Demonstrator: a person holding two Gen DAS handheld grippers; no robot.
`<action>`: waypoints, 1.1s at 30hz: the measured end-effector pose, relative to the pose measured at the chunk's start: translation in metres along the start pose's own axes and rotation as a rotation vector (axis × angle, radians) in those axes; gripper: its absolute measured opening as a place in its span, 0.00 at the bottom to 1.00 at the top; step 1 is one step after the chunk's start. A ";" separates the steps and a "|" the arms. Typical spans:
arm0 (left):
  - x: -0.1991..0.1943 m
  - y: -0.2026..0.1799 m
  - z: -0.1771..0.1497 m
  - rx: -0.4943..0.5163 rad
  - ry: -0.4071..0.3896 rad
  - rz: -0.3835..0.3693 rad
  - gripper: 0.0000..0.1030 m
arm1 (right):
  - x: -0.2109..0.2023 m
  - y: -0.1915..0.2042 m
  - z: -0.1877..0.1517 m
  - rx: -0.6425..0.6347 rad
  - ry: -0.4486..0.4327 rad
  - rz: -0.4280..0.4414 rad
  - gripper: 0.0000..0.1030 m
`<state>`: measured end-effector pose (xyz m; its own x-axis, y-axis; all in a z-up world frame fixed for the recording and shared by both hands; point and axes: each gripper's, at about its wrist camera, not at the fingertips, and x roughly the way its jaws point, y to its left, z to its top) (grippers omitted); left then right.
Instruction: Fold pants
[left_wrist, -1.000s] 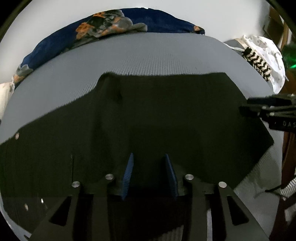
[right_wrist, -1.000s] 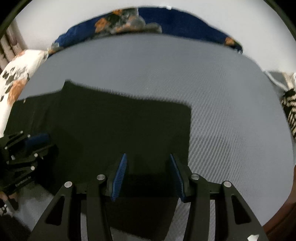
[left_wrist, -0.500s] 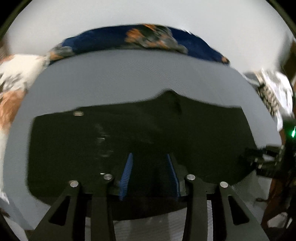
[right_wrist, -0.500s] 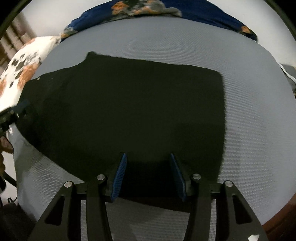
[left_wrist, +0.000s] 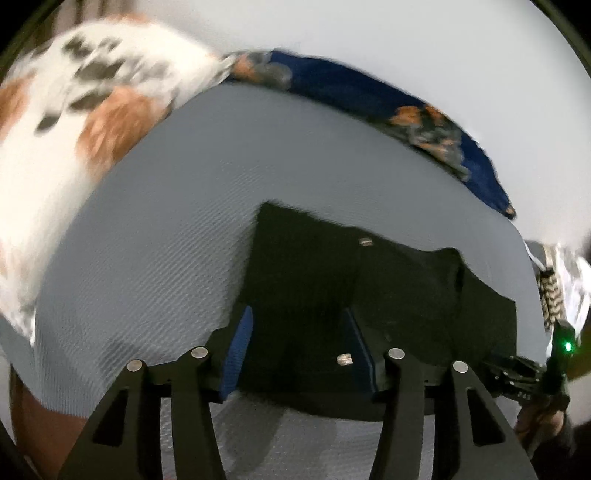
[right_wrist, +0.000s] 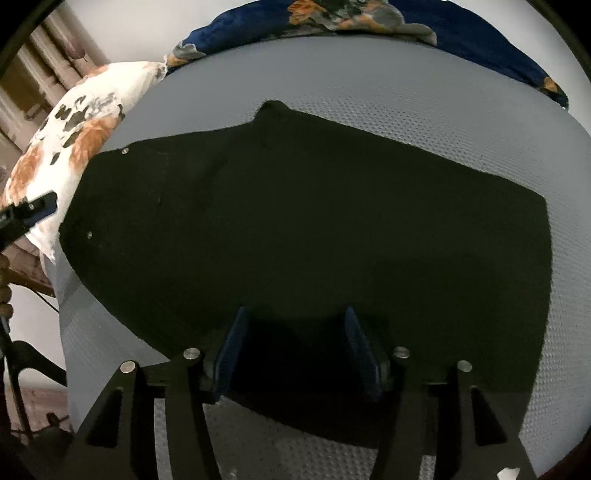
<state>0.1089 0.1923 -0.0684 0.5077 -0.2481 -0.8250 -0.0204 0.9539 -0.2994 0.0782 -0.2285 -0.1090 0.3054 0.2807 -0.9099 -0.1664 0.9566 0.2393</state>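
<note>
Black pants (right_wrist: 314, 221) lie folded flat on the grey bed sheet (right_wrist: 424, 96); they also show in the left wrist view (left_wrist: 351, 288), with small metal rivets on the waist end. My left gripper (left_wrist: 299, 328) is open and empty over the pants' waist end, near the left edge. It also shows at the left edge of the right wrist view (right_wrist: 29, 210). My right gripper (right_wrist: 295, 332) is open and empty above the pants' near edge. It also shows at the right edge of the left wrist view (left_wrist: 517, 376).
A white pillow with orange and black flowers (left_wrist: 74, 103) lies at the left of the bed, also in the right wrist view (right_wrist: 74, 129). A dark blue flowered blanket (right_wrist: 369, 18) lies along the far edge. Patterned clothes (left_wrist: 554, 288) lie at the right.
My left gripper has swung left to the pants' waist end, bringing the pillow into its view. My right gripper has pulled back, so the whole garment shows. Both stayed open.
</note>
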 end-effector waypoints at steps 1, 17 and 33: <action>0.002 0.007 0.001 -0.021 0.015 -0.017 0.51 | 0.000 0.000 0.001 0.010 0.000 0.008 0.60; 0.031 0.080 -0.024 -0.260 0.283 -0.303 0.56 | 0.015 0.019 0.018 0.029 0.040 -0.036 0.70; 0.057 0.091 -0.017 -0.345 0.318 -0.488 0.56 | 0.023 0.030 0.024 0.038 0.044 -0.083 0.73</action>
<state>0.1210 0.2617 -0.1509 0.2515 -0.7247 -0.6416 -0.1533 0.6247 -0.7657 0.1030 -0.1914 -0.1146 0.2750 0.1971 -0.9410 -0.1065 0.9790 0.1740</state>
